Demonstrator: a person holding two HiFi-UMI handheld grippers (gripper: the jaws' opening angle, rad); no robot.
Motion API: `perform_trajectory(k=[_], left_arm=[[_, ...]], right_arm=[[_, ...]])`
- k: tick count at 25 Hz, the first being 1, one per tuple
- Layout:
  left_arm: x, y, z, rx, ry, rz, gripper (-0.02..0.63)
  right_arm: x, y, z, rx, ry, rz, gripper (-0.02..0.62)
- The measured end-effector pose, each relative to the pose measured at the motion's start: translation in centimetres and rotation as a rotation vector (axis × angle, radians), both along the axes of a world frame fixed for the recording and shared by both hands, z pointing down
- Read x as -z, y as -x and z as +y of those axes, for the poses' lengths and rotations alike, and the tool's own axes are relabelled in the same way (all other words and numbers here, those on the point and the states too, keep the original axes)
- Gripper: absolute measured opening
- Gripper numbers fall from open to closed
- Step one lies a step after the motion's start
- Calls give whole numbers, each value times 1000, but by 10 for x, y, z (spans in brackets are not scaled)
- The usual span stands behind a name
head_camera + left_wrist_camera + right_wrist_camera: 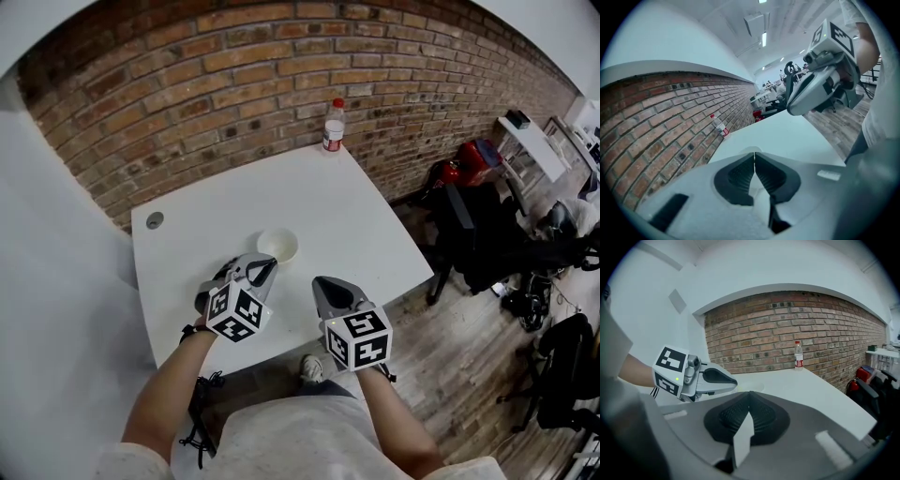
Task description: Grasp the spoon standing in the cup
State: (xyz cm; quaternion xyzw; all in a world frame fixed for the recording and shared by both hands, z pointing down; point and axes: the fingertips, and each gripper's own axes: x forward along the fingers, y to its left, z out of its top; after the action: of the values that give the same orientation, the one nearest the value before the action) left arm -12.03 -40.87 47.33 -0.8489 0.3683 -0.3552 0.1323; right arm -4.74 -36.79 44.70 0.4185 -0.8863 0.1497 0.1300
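Observation:
A small white cup (277, 246) stands on the white table (375, 216), near its front middle. No spoon shows in it from the head view. My left gripper (271, 266) is shut, its tip just in front of the cup's near rim. My right gripper (318, 281) is also shut and sits a little right of the cup, nearer the table's front edge. In the left gripper view the jaws (754, 154) meet with nothing between them. The right gripper view shows the same for its jaws (749, 393), with the left gripper (717, 378) beside the cup's pale rim (753, 386).
A plastic bottle (333, 125) with a red cap stands at the table's far edge against the brick wall (281, 66). A round cable hole (155, 220) is at the table's left. Black chairs and bags (487, 234) crowd the wooden floor to the right.

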Motion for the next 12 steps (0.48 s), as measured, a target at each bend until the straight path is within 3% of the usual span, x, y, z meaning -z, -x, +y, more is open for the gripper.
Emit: perform_trajectory(k=[12], left_arm=[[53,-3,39,70,-101,169,8]], right_arm=[[13,-12,43,-55,-36,-13,8]])
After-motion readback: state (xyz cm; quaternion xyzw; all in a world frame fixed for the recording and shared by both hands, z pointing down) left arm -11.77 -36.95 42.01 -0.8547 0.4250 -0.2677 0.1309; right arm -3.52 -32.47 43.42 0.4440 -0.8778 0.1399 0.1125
